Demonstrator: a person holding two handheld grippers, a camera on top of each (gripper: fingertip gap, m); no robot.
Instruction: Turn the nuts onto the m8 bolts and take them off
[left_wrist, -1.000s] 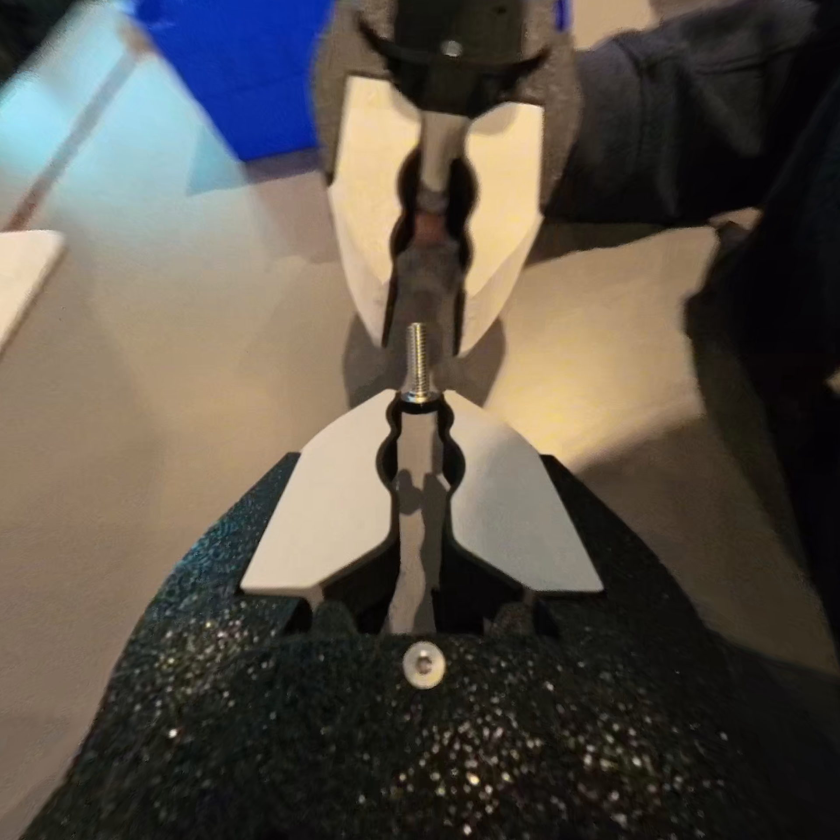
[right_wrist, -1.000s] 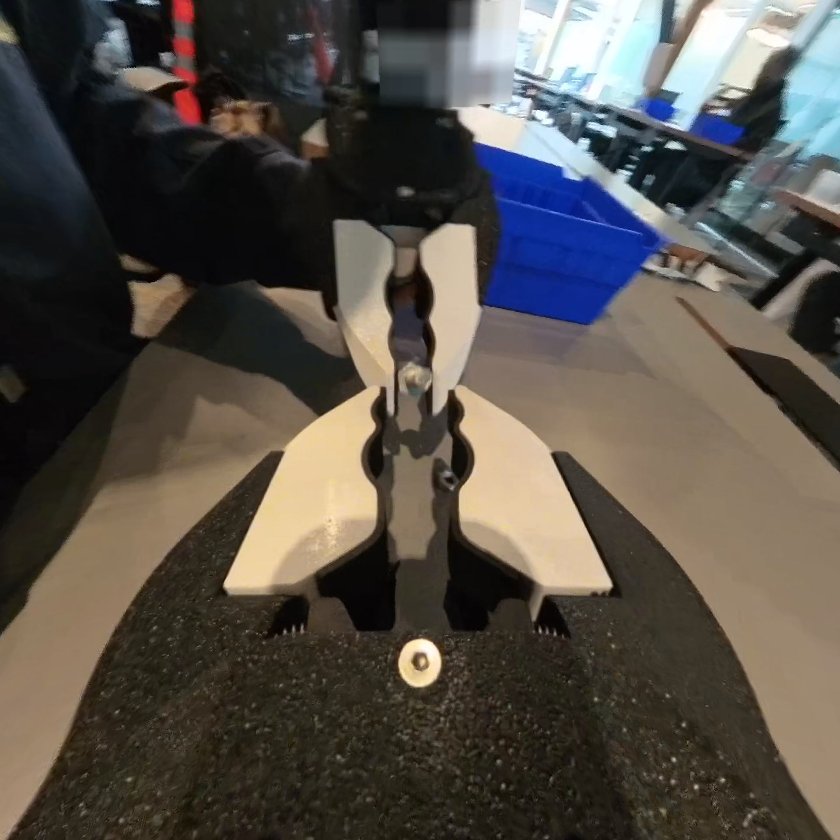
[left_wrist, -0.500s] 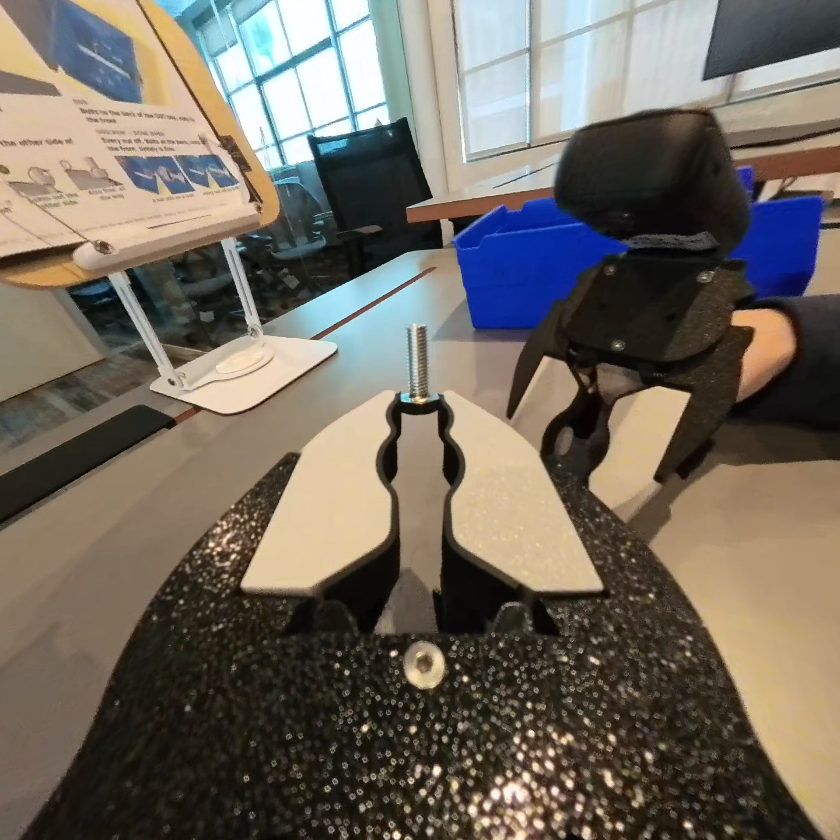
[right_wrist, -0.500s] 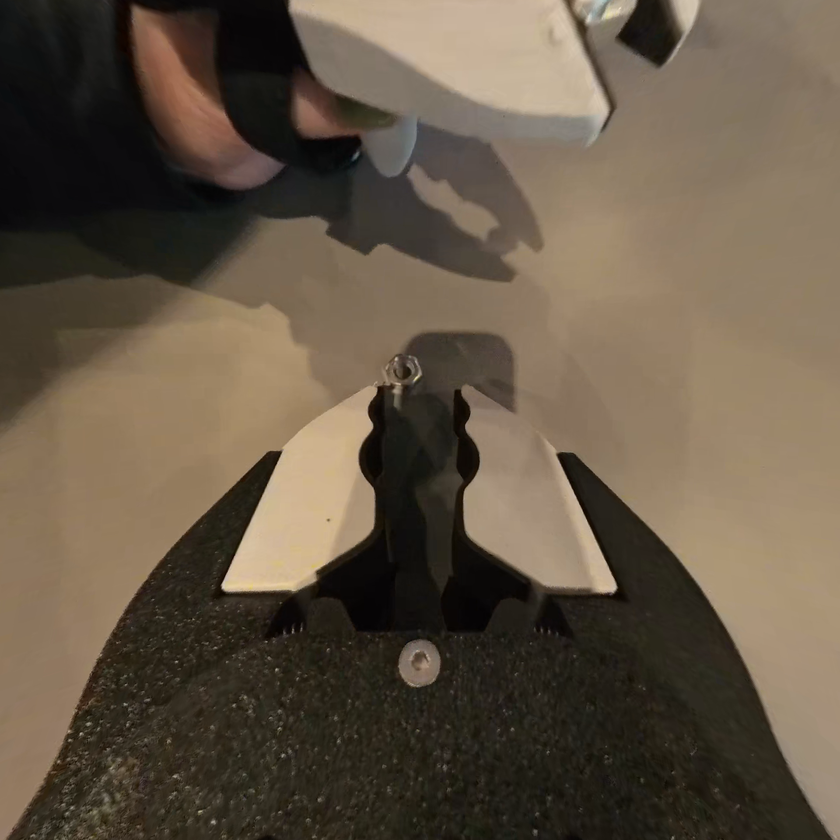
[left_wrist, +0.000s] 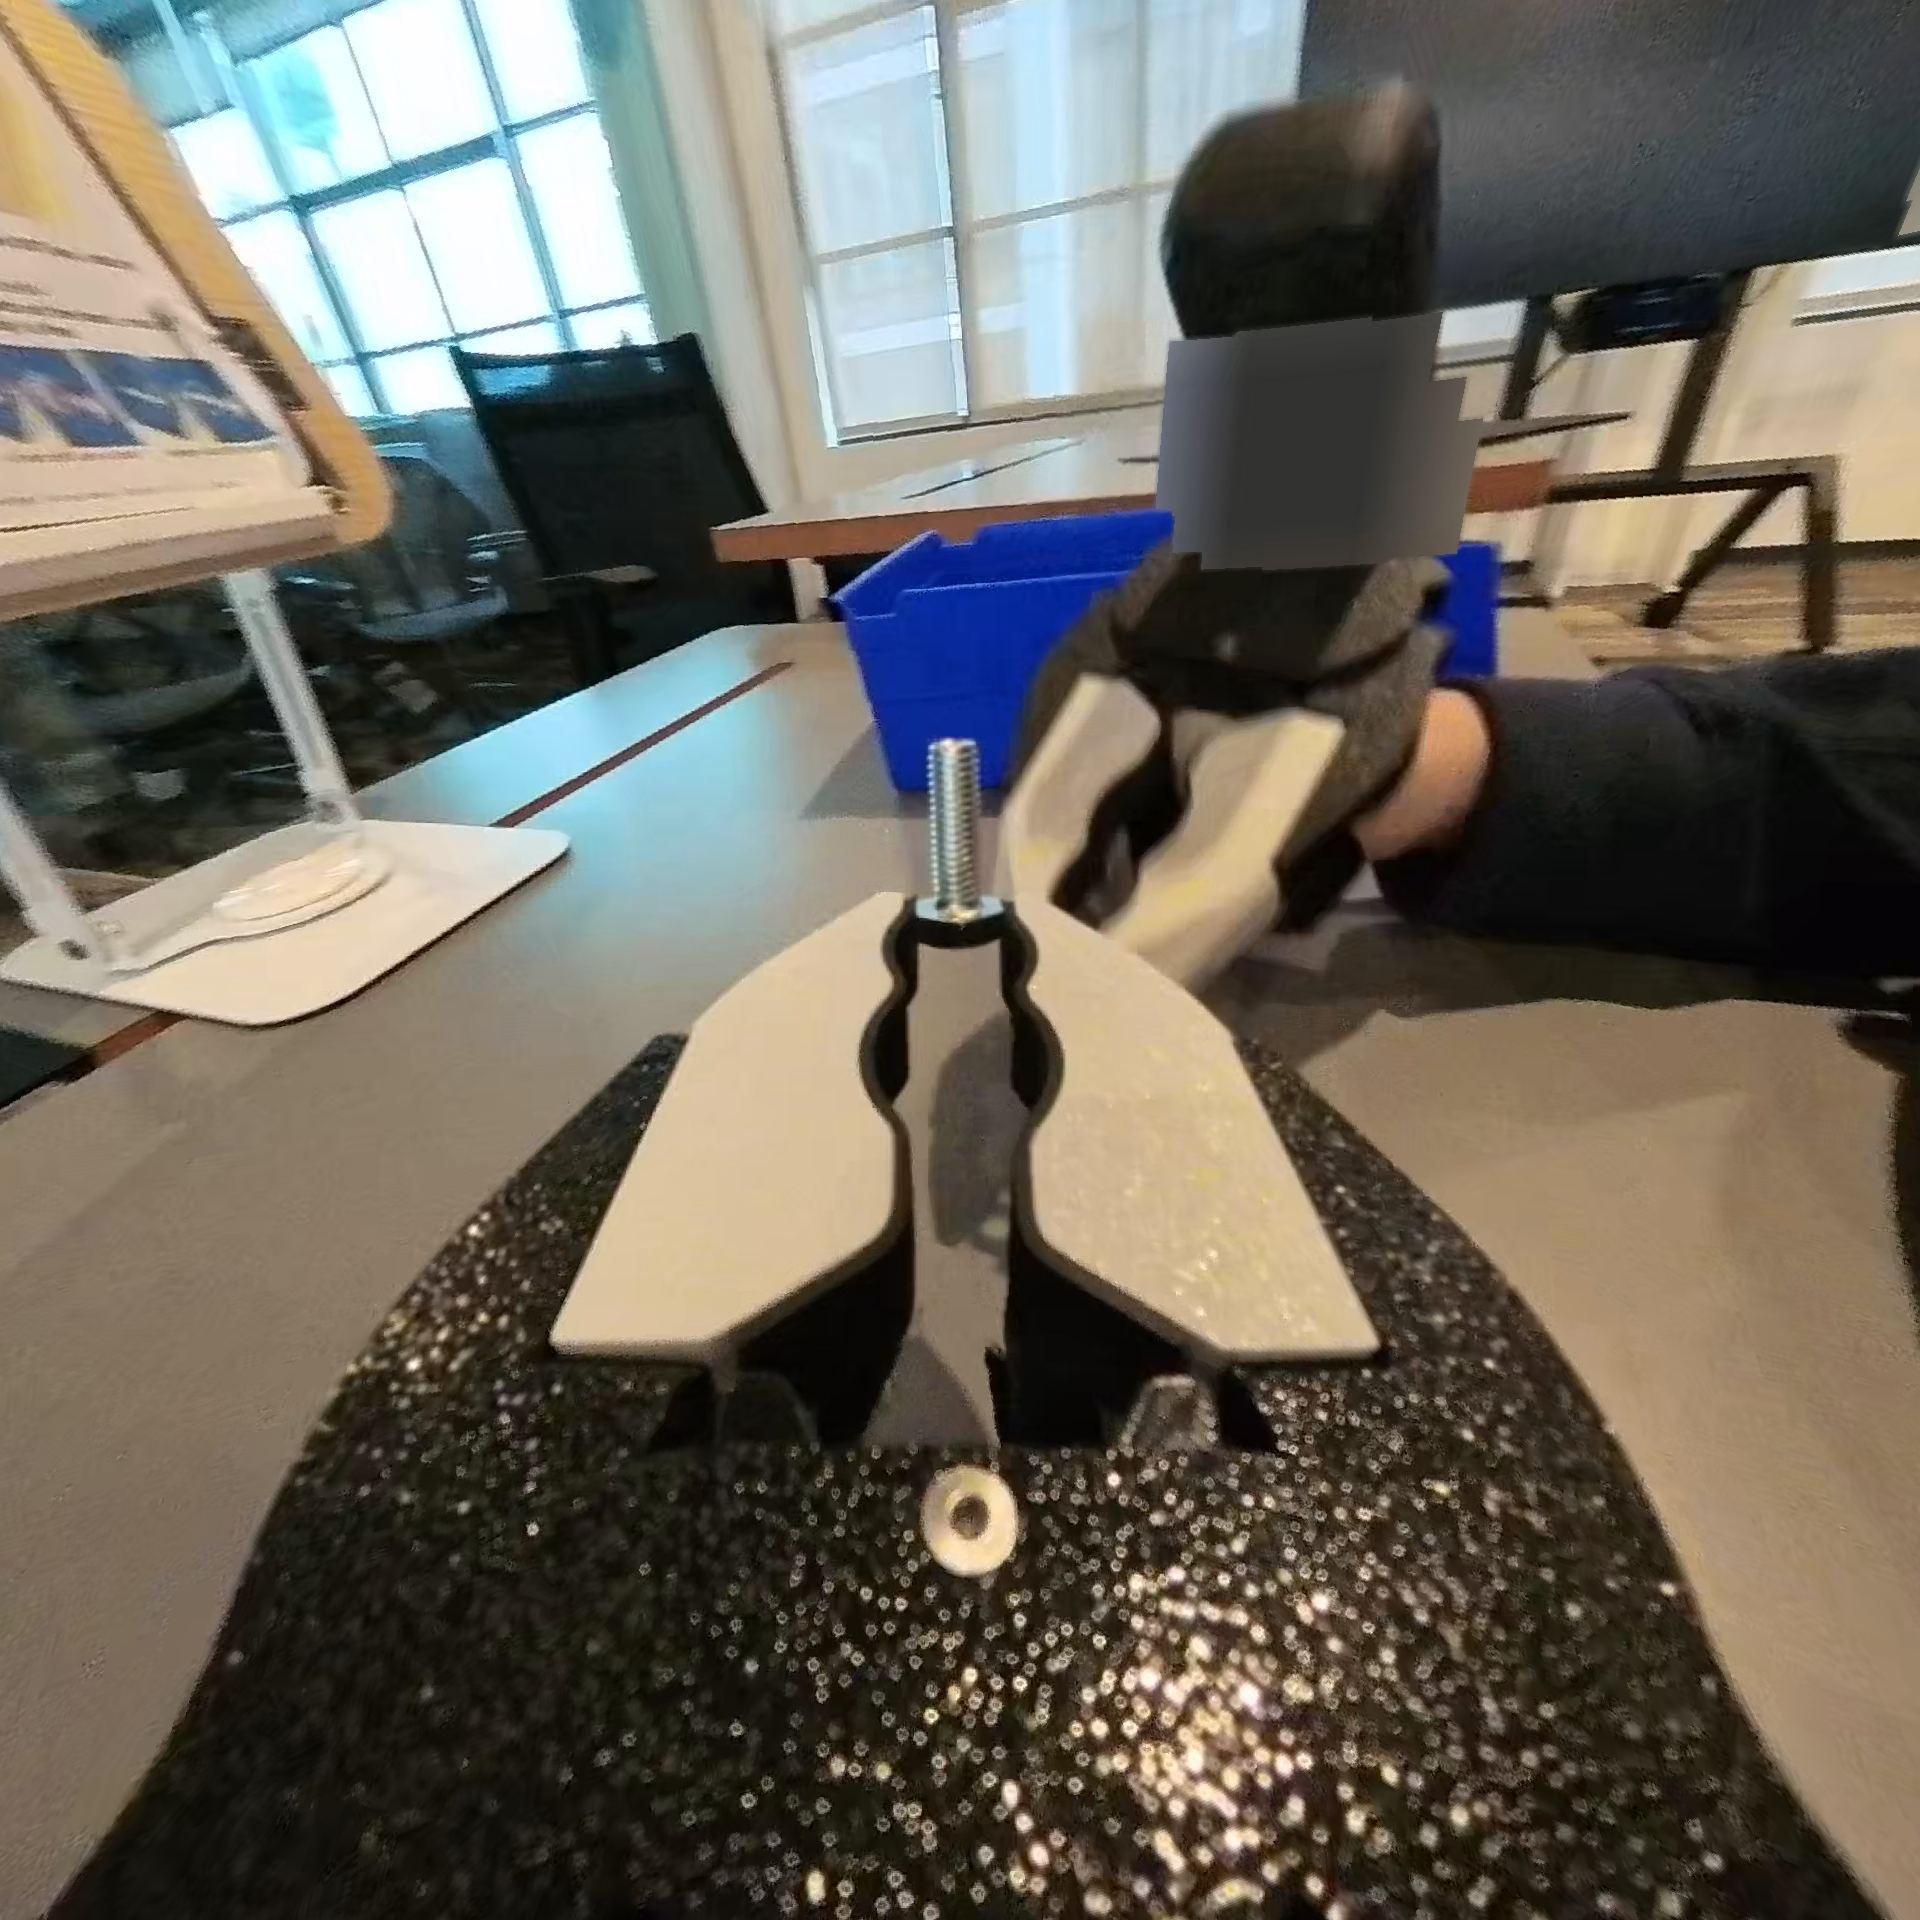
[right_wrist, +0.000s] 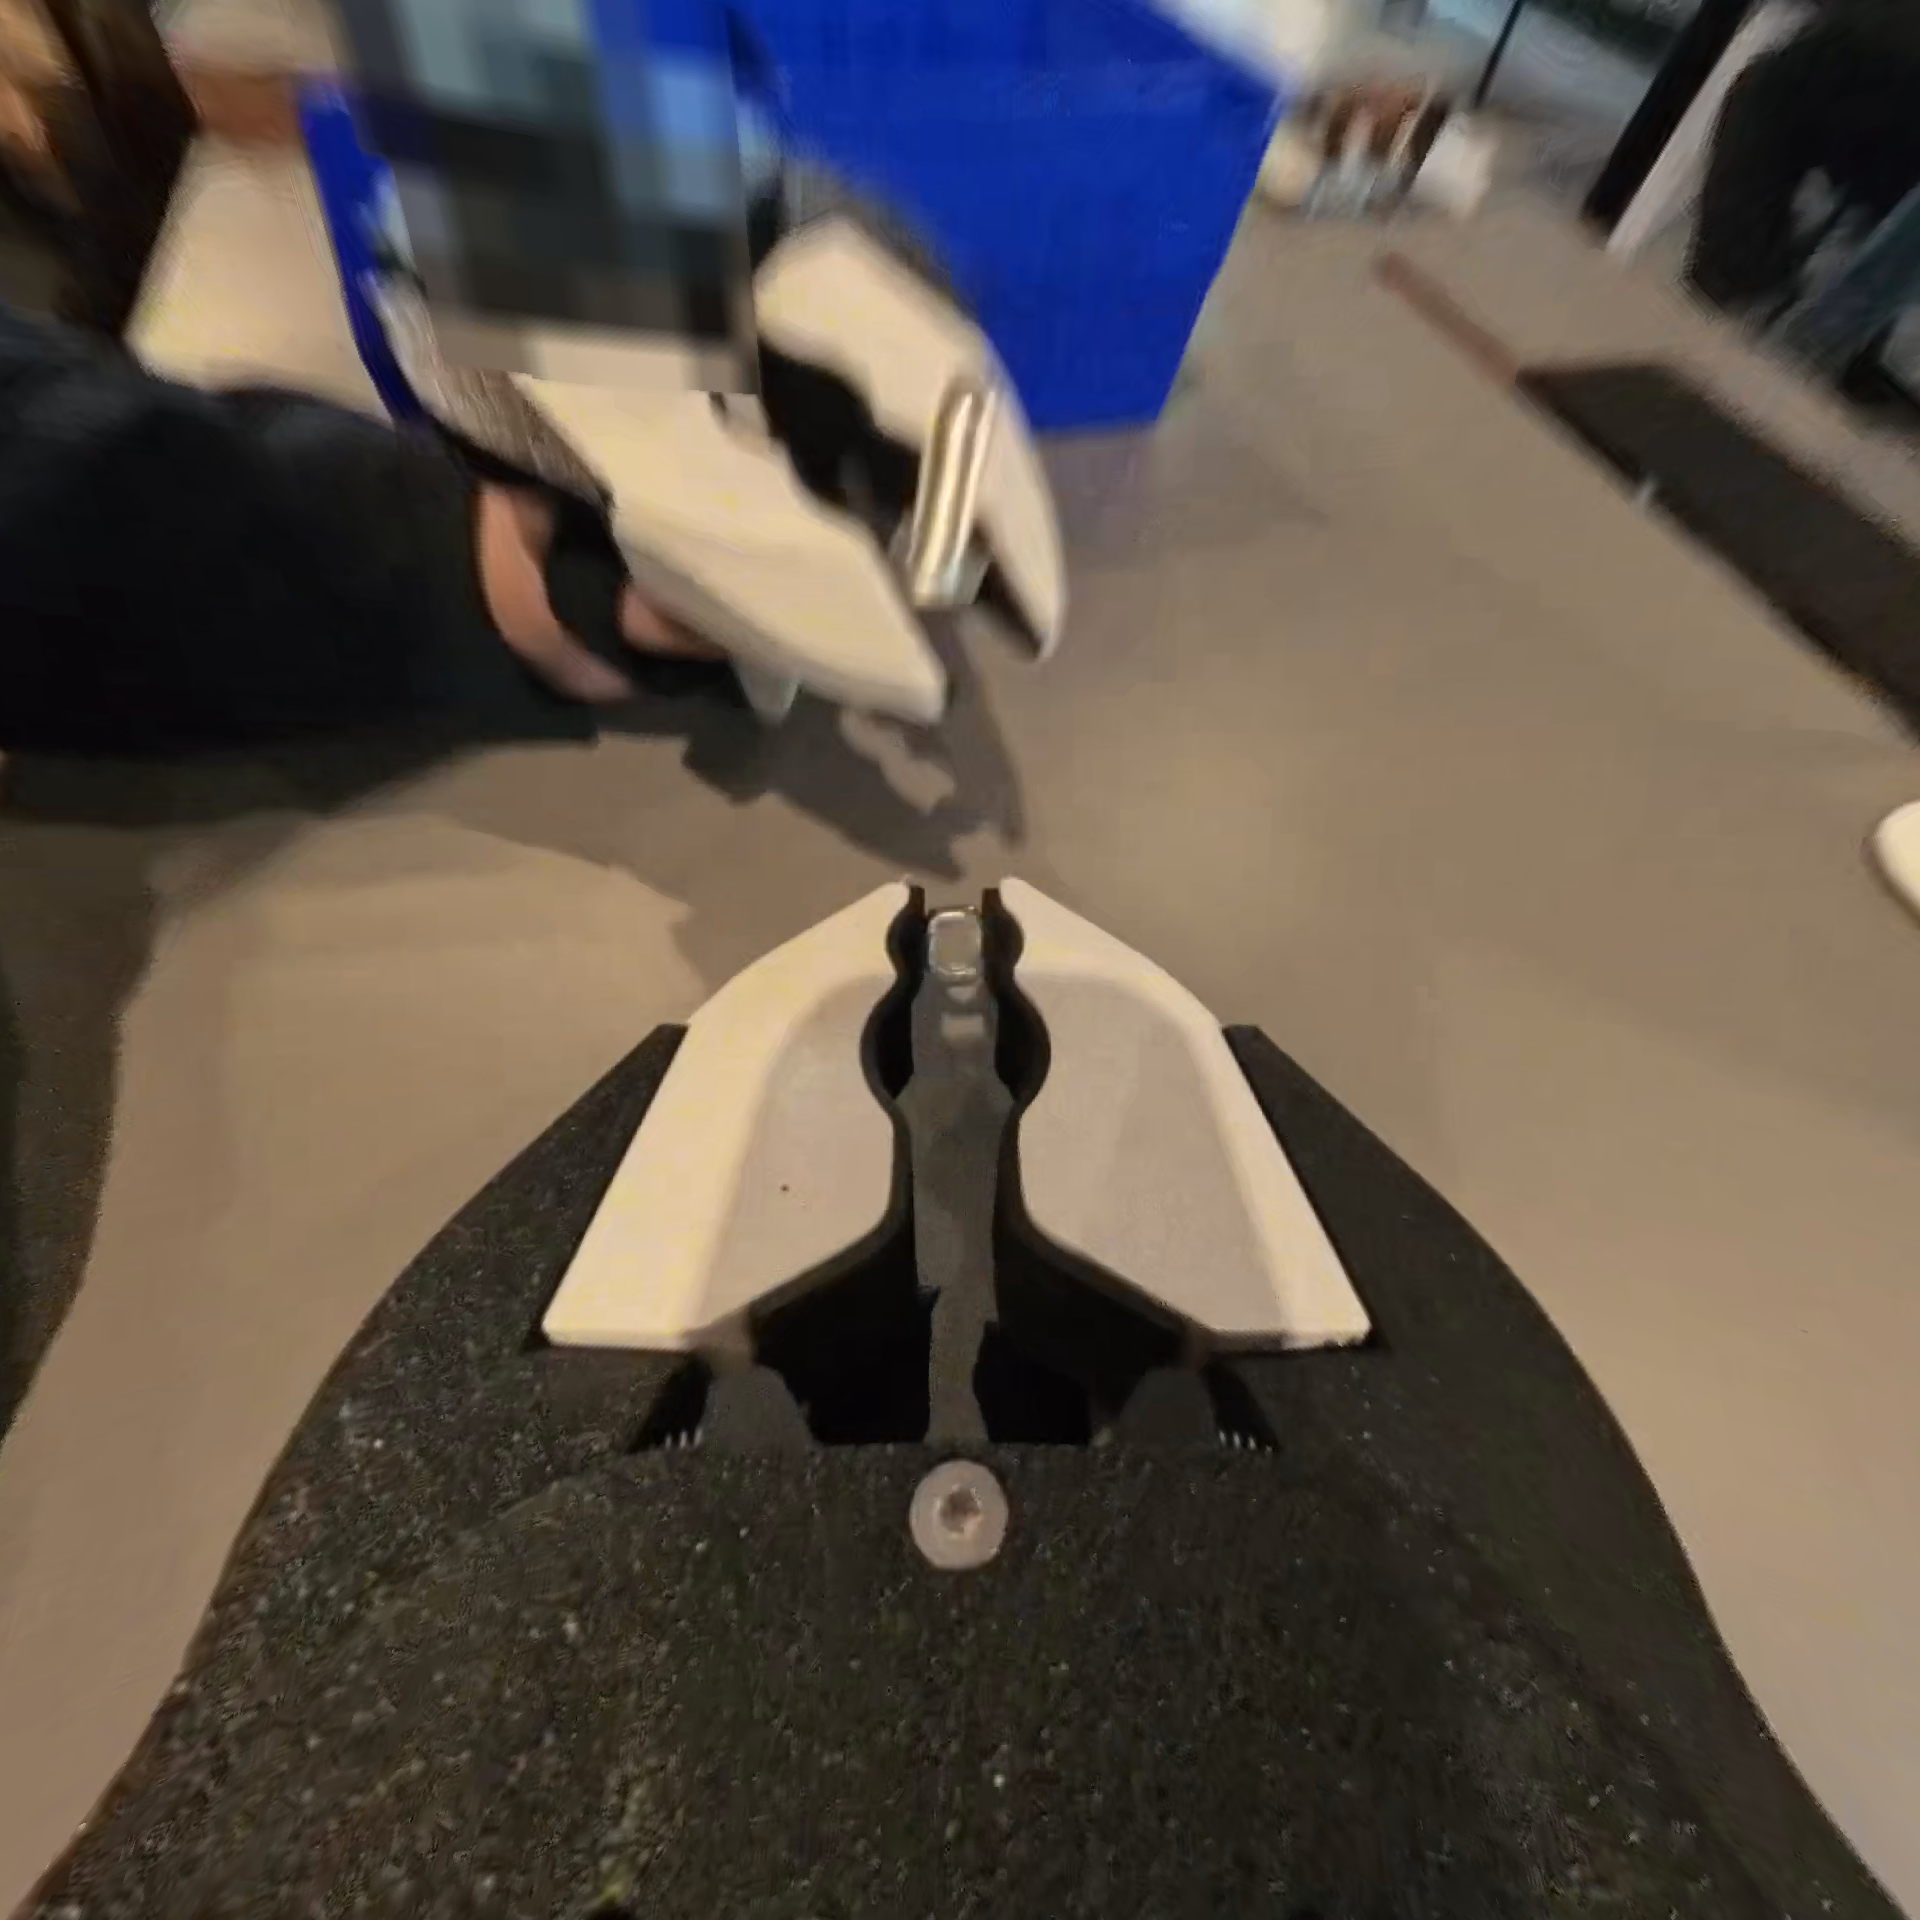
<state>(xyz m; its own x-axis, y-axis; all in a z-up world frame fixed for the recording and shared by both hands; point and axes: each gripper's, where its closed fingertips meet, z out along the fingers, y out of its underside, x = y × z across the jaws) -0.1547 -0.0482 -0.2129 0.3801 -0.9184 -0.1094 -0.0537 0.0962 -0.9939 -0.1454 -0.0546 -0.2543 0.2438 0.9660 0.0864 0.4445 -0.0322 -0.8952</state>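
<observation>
My left gripper (left_wrist: 956, 920) is shut on the head of a silver bolt (left_wrist: 954, 821), whose thread stands upright above the fingertips. It also shows in the right wrist view (right_wrist: 966, 623), blurred, with the bolt (right_wrist: 945, 509) in it. My right gripper (right_wrist: 956, 899) is shut on a small silver nut (right_wrist: 956, 951), which sits between the black pads at the tips. In the left wrist view the right gripper (left_wrist: 1122, 914) is low over the grey table (left_wrist: 416, 1091), just right of the bolt; the nut is hidden there.
A blue bin (left_wrist: 987, 665) stands at the back of the table, also in the right wrist view (right_wrist: 1018, 208). A document stand with a white base (left_wrist: 291, 904) is at the left. A dark-sleeved arm (left_wrist: 1662, 810) reaches in from the right. Spacing between my two grippers at the tips: around 4 cm.
Half a second ago the nut lay on the table at my right gripper's open tips; the jaws have shut on it and the view has tilted up. The left gripper keeps the bolt upright.
</observation>
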